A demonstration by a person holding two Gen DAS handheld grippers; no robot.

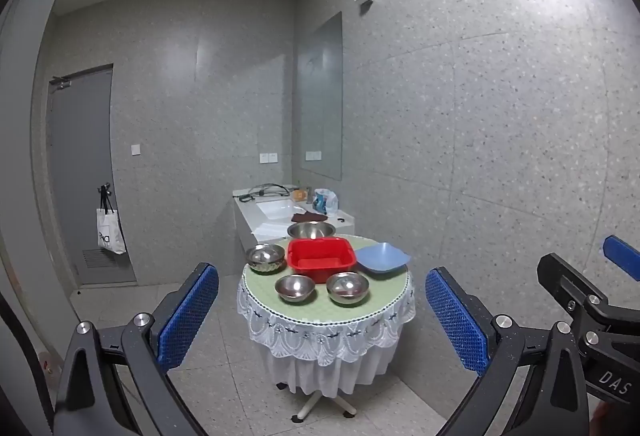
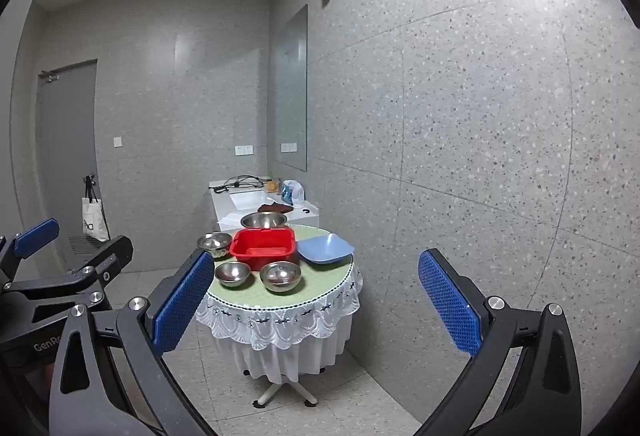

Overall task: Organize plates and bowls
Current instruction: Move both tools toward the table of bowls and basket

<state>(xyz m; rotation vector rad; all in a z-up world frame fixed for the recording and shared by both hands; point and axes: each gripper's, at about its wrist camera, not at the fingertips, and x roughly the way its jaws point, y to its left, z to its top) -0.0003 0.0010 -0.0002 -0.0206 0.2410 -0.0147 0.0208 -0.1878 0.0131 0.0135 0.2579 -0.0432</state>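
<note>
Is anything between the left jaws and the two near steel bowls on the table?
Nothing visible. The left gripper is open and well short of the round table; only bare floor lies between. The two near steel bowls sit unblocked at the table's front edge.

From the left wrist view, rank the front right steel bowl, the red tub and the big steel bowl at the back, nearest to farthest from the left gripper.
1. Front right steel bowl, at the table's near edge, nearest the left gripper.
2. Red tub, mid-table, behind it.
3. Big steel bowl, at the far edge, behind the tub.
</note>
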